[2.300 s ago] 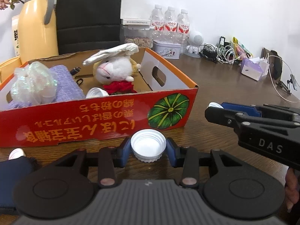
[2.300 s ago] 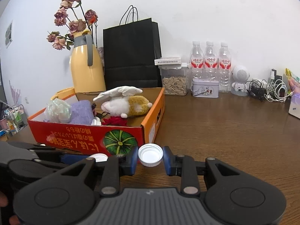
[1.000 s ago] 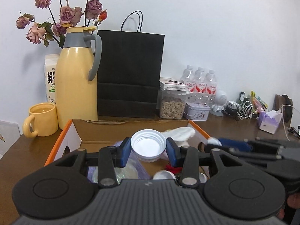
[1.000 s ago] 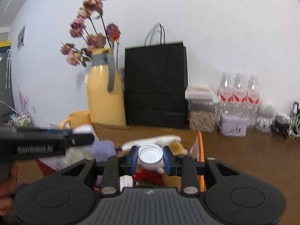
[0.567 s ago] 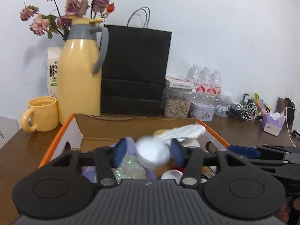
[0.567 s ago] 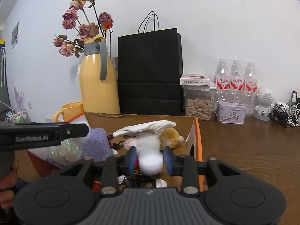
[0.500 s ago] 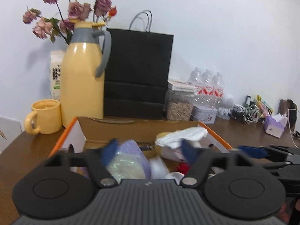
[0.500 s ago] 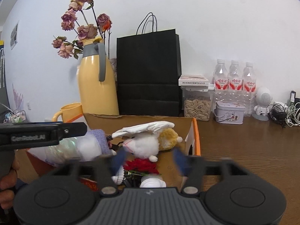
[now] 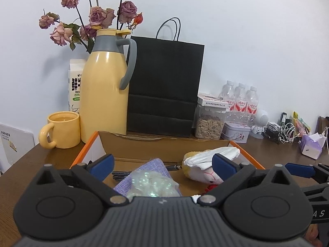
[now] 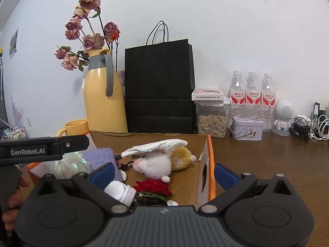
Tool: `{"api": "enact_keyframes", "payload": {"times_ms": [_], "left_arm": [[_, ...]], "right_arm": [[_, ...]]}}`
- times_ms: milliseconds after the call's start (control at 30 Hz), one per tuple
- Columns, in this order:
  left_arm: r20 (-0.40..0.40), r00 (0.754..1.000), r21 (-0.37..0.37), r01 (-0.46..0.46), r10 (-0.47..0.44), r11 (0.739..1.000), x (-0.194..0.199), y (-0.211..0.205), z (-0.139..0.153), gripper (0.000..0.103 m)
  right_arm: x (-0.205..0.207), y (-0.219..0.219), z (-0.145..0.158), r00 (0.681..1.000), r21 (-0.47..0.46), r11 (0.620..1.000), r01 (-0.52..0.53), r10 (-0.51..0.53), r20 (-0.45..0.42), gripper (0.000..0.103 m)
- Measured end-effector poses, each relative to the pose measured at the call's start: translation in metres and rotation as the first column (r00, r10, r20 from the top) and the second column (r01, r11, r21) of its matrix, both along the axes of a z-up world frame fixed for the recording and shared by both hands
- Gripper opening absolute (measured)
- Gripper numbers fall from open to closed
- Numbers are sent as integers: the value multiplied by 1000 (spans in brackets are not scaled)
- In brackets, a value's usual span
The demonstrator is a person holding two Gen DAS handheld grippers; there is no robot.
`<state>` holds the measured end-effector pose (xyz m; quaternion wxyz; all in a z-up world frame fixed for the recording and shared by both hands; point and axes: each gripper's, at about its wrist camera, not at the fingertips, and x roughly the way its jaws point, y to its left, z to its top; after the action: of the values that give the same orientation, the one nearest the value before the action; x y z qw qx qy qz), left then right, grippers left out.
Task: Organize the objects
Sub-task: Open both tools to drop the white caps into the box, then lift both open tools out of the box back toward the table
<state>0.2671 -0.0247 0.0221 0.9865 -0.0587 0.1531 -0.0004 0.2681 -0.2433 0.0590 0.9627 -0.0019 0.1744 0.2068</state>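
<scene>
Left tool (image 9: 162,165): jaws still spreading, now very wide, blue pads far apart, nothing between them and nothing touched; it hangs over the near end of the cardboard box (image 9: 164,144), which has an orange rim and sits on the brown wooden surface (image 9: 273,150). Below the gap between the pads, in the left wrist view: a purple cloth (image 9: 144,167) with a shiny crinkled bag (image 9: 152,185) on top of it, and to the right a white stuffed animal (image 9: 205,164) lying on its side under a white cloth. Right tool (image 10: 163,171): jaws likewise still spreading, very wide, holding nothing, no contact with anything; its right pad sits outside the box wall, its left pad over the interior. In the right wrist view the box (image 10: 209,152) holds, left to right, the crinkled bag (image 10: 70,165), the purple cloth (image 10: 100,156), a white bottle cap (image 10: 120,192) lying tilted on the box floor just beside the left pad, a red flower (image 10: 153,185) and the stuffed animal (image 10: 156,161). A second white cap (image 10: 172,203) shows partly at the tool body's edge. Behind the box, left to right: yellow mug (image 9: 61,129), yellow jug (image 9: 104,90) with dried roses (image 9: 92,18), black paper bag (image 9: 164,86), jar of seeds (image 10: 211,119), three water bottles (image 10: 253,98).
</scene>
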Motion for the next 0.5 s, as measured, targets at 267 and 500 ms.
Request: {"api": "enact_keyframes", "payload": {"times_ms": [267, 500], "left_arm": [[6, 1000, -20, -7, 7, 1000, -16, 4, 10, 103], [-20, 999, -32, -27, 27, 999, -37, 15, 15, 103]], "right_arm": [[-12, 0, 7, 999, 5, 1000, -6, 6, 32, 103], [-30, 1, 10, 1000, 23, 1000, -9, 9, 27, 103]]}}
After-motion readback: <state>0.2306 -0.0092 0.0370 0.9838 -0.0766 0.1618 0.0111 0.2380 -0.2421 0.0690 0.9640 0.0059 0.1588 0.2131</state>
